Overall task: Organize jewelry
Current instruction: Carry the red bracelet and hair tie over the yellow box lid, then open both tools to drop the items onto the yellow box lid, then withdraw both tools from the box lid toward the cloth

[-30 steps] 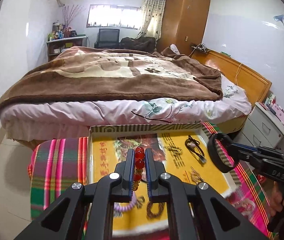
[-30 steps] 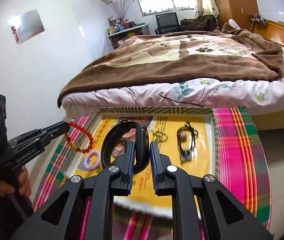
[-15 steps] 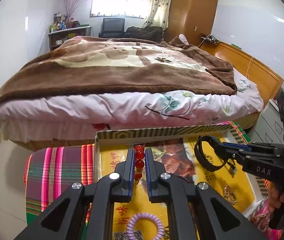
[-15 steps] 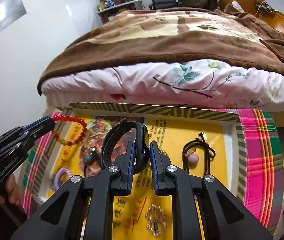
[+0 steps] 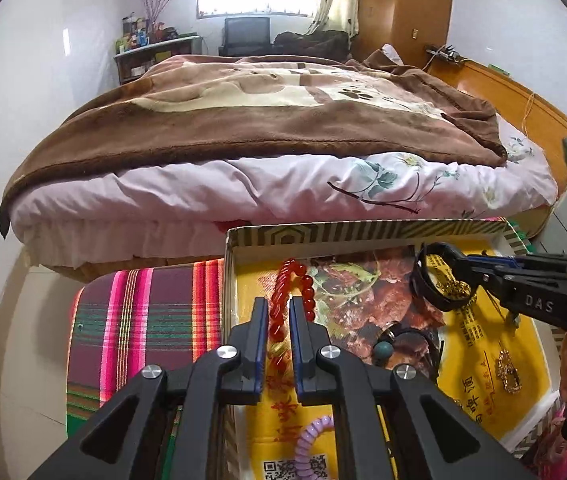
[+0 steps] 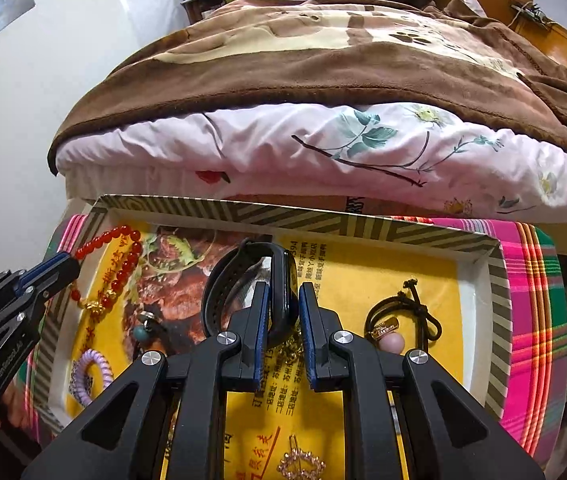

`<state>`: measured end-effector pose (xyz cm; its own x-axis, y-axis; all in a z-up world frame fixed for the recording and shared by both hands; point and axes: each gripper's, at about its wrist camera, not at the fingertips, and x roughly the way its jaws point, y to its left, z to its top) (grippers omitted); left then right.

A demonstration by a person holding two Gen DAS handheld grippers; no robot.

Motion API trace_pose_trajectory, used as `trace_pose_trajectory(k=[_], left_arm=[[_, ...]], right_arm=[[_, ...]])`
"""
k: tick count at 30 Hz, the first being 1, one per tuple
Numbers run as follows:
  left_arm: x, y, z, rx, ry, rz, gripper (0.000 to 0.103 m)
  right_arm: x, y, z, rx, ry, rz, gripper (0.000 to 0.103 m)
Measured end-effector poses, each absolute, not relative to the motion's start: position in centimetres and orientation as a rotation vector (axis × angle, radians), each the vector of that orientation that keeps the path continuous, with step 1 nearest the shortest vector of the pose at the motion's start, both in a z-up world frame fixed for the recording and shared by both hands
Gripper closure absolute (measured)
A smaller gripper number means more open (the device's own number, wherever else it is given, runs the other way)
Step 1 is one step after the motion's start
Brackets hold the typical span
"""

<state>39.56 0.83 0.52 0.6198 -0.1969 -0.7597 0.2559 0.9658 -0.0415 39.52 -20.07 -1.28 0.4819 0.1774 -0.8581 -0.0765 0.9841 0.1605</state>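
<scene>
Gripping red bead bracelet (gold charm), black band pinched

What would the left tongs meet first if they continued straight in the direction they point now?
Probably the yellow floor of the tray, near its far left corner. The left tongs hold the red bracelet, whose loop hangs ahead and would likely touch first. Depth is unclear.

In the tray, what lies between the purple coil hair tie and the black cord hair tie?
The right gripper's fingers, shut on the black band, in the right wrist view.
</scene>
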Motion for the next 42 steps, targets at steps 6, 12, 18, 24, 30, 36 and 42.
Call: trace_pose_trajectory(k=[6, 12, 18, 24, 30, 36, 42], left_arm=[[39.5, 0.9, 0.2, 0.064, 0.877, -0.265, 0.093], [39.6, 1.0, 0.2, 0.053, 0.883, -0.263, 0.080], [39.2, 1.0, 0.4, 0.046, 0.879, -0.269, 0.072], [38.6, 0.9, 1.0, 0.044, 0.868, -0.274, 0.066], [37.1, 0.6, 2.1, 0.049, 0.852, -0.279, 0.059], [34.4, 0.2, 4.0, 0.039, 0.817, -0.306, 0.048], [30.2, -0.8, 6.1, 0.038, 0.786, -0.320, 0.048]], right_arm=[[39.8, -19.8, -1.7, 0.098, 1.066, 0.159, 0.088], [40.0, -19.7, -1.9, 0.082, 1.069, 0.152, 0.087], [40.0, -19.4, -1.7, 0.073, 1.056, 0.144, 0.087], [39.6, -19.6, -1.0, 0.086, 1.037, 0.144, 0.087], [38.4, -19.9, 0.3, 0.104, 1.013, 0.153, 0.086], [35.6, -20.3, 2.7, 0.122, 0.969, 0.172, 0.086], [31.7, -21.1, 5.3, 0.132, 0.921, 0.190, 0.085]])
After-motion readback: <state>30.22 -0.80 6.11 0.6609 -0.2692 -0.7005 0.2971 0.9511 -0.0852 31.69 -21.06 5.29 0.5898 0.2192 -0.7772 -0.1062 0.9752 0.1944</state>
